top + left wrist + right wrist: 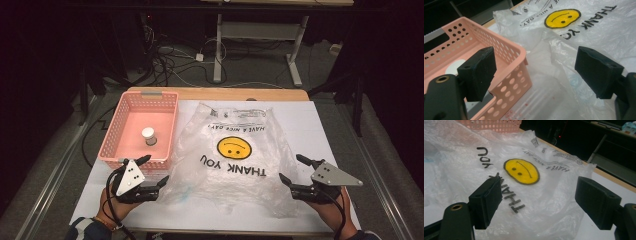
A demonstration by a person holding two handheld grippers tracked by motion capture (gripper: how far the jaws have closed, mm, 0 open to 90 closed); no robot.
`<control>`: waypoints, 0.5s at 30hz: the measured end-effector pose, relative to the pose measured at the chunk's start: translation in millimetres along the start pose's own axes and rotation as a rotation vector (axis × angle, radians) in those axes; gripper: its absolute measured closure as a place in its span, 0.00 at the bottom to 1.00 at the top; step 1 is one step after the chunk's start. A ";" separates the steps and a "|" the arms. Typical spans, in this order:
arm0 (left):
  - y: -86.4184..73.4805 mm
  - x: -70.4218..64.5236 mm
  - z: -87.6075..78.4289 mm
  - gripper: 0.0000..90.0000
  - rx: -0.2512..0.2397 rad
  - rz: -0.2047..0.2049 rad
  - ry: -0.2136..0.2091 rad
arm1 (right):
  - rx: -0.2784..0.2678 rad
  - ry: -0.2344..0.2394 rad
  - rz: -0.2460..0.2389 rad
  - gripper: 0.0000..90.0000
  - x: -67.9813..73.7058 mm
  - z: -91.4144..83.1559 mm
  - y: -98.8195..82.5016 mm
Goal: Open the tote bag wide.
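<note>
A clear plastic bag (232,155) with a yellow smiley face and "THANK YOU" print lies flat on the white table top, its print facing away from me. My left gripper (156,170) rests open at the bag's near left corner, beside the pink basket (112,142); in the left gripper view its jaws stand wide with the basket's corner (516,53) and the bag's edge (556,52) beyond them. My right gripper (292,170) is open at the bag's near right edge, nothing between its pads. The bag (524,172) spreads out past its jaws.
Inside the pink basket (170,125) stands a small jar with a white lid (149,135). The white sheet (310,120) covers a wooden table. Beyond the far edge are cables and a desk frame (218,50) on the floor.
</note>
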State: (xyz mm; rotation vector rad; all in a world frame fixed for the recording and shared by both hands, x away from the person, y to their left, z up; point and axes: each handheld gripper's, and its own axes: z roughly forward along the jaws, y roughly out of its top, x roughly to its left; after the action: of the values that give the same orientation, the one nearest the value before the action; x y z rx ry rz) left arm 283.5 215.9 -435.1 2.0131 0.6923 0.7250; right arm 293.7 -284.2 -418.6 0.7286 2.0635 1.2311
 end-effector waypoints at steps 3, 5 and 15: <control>-2.5 -3.2 1.5 0.19 0.020 0.014 -0.002 | 0.003 -0.008 -0.004 0.25 -0.5 -0.7 -1.0; -3.0 -5.6 2.4 0.19 0.028 0.028 0.000 | 0.010 -0.018 -0.008 0.26 -0.9 -0.2 -1.0; -4.6 -6.0 -0.5 0.19 0.043 0.031 0.008 | 0.040 -0.091 0.001 0.34 -25.8 12.6 1.0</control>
State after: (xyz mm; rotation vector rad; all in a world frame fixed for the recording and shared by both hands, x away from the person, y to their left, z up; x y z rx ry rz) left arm 278.2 214.2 -440.2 2.0652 0.6880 0.7421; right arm 320.1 -295.3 -416.6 0.7897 2.0186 1.1395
